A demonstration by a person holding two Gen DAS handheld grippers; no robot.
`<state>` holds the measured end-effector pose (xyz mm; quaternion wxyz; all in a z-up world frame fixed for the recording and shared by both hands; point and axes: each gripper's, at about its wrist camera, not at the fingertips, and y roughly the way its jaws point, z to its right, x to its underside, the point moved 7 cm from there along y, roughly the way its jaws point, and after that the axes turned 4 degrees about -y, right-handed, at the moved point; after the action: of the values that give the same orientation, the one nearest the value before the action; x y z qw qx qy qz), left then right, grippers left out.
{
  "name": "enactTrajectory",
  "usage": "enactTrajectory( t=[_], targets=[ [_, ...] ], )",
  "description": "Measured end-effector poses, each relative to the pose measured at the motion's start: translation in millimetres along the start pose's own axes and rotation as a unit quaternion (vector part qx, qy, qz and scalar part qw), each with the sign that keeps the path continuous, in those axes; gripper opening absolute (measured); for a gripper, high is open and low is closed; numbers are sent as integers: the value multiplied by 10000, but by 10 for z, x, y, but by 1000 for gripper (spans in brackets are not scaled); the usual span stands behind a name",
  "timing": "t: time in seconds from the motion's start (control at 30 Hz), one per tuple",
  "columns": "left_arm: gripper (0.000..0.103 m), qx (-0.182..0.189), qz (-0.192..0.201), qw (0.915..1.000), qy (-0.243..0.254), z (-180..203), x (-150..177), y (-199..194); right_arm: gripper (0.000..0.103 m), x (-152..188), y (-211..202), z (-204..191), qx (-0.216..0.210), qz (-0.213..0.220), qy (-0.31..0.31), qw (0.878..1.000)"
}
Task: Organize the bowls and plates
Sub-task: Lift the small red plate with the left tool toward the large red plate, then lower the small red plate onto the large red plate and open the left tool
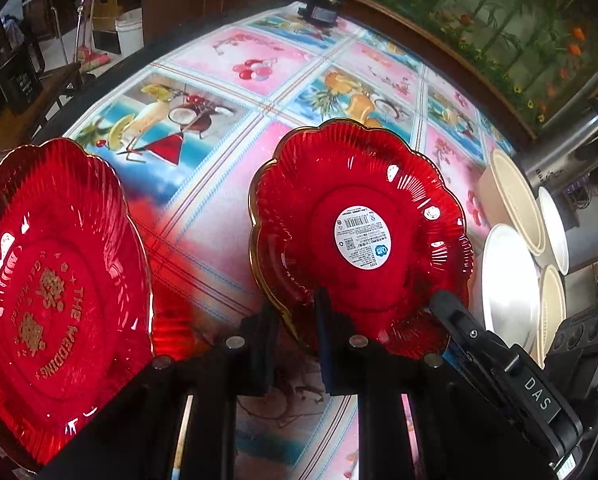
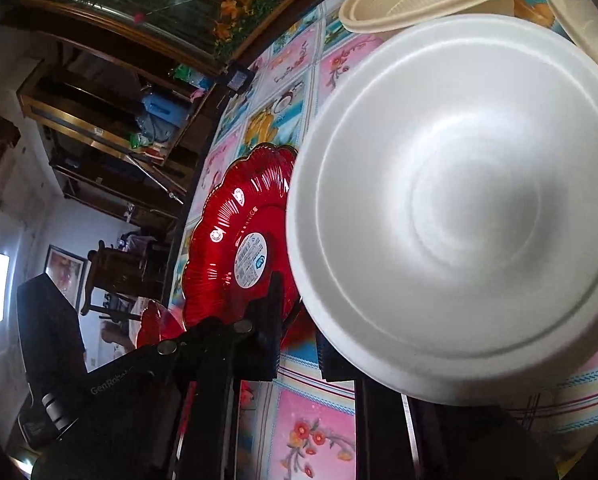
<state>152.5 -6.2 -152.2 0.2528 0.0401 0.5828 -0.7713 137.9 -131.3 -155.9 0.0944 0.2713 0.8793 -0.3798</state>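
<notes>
My left gripper (image 1: 295,320) pinches the red plate's (image 1: 359,232) rim, my right gripper (image 2: 299,344) clamps the white plate (image 2: 459,208), both tilted off the desk (image 1: 219,208) for stacking.

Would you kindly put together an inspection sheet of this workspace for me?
Surface: table under a fruit-and-flower print cloth.
Job's things: red plate with label tilted, rim between left fingers; red wedding plate; white plate; beige bowls.
Clutter: small black device at far edge; steel kettle.
Grippers: left hand-held gripper shut on the labelled plate; right hand-held gripper at the white plate's rim, grip unclear.
Cables: nothing seen.
Surroundings: wooden furniture, floral wall.
</notes>
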Motion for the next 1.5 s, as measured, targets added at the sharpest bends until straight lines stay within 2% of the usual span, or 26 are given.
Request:
enactTrajectory(
  t=[0.2, 0.53, 0.7, 0.87, 1.03, 1.2, 1.5],
  targets=[
    [17, 181, 274, 9994, -68, -7, -84, -127, 14, -80, -52, -138, -216, 204, -51, 9995],
    [17, 420, 874, 9952, 155, 50, -138, -528, 14, -88, -365, -451, -473, 751, -399, 9953],
    [18, 440, 1128, 9924, 196, -38, -120, -741, 14, 35, -518, -635, -542, 931, -539, 9927],
    [18, 333, 1368, 9899, 165, -321, -37, -1008, 14, 293, -616, -909, -676, 1083, -719, 9892],
    [18, 207, 1456, 9891, -34, -787, 49, -1191, 15, 619, -487, -1221, -845, 852, -891, 9888],
    [18, -16, 1472, 9887, -274, -1218, 87, -1259, 15, 901, -245, -1512, -840, 493, -1177, 9883],
    [19, -229, 1199, 9907, -601, -1748, 137, -1093, 15, 1286, 304, -1715, -483, -237, -1536, 9867]
  ],
)
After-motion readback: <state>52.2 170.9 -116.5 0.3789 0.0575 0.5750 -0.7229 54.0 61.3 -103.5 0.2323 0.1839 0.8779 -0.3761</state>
